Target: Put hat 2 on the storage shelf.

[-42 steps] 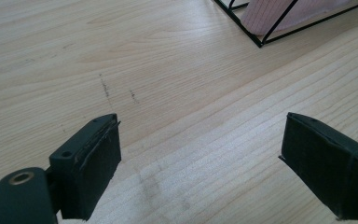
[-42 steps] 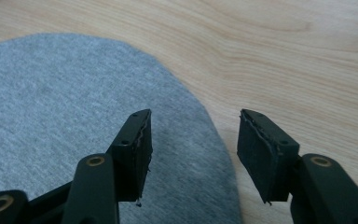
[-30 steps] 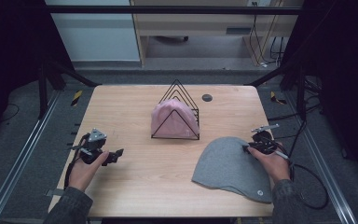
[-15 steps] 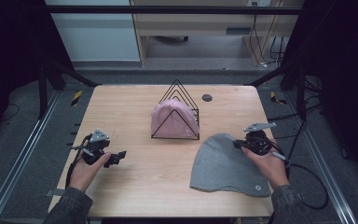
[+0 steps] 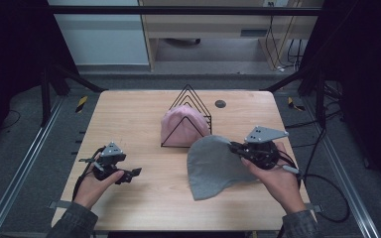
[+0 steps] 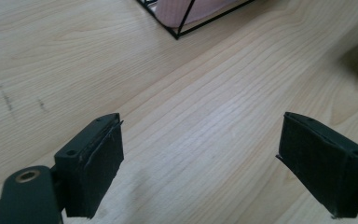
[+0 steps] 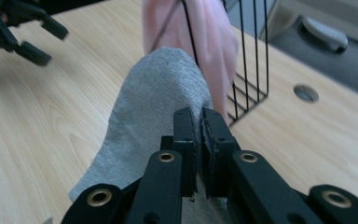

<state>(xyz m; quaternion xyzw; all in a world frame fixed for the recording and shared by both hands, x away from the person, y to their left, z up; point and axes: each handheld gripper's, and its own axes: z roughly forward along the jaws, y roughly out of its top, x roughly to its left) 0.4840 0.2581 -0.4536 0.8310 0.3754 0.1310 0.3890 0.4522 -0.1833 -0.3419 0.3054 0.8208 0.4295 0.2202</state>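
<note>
In the right gripper view we see our right claw (image 7: 199, 135) with its jaws pressed together on a fold of the grey cap (image 7: 154, 107), the cloth pinched between the pads and rising ahead of them into a rounded hump. The high view places that same right claw (image 5: 237, 148) at the cap's right edge, and it adds what the close view cannot: the grey cap (image 5: 213, 166) is lifted on that side while its lower part spreads flat on the tabletop (image 5: 129, 114), just in front of the black wire rack (image 5: 187, 119). A pink cap (image 5: 181, 124) stands inside the rack, and the grey one's upper edge lies just beside the rack's front corner; from above we cannot tell whether they touch. The right gripper view shows the pink cap (image 7: 209, 42) close behind the grey hump, with the rack's wires (image 7: 249, 56) running upright past it, and a round hole (image 7: 306, 93) in the tabletop off to the right. Our left claw (image 5: 129, 174) sits well apart at the tabletop's left side, low over the wood. The left gripper view shows its jaws spread wide with nothing between them, bare wood grain below, and a corner of the rack (image 6: 177, 33) far ahead.
</note>
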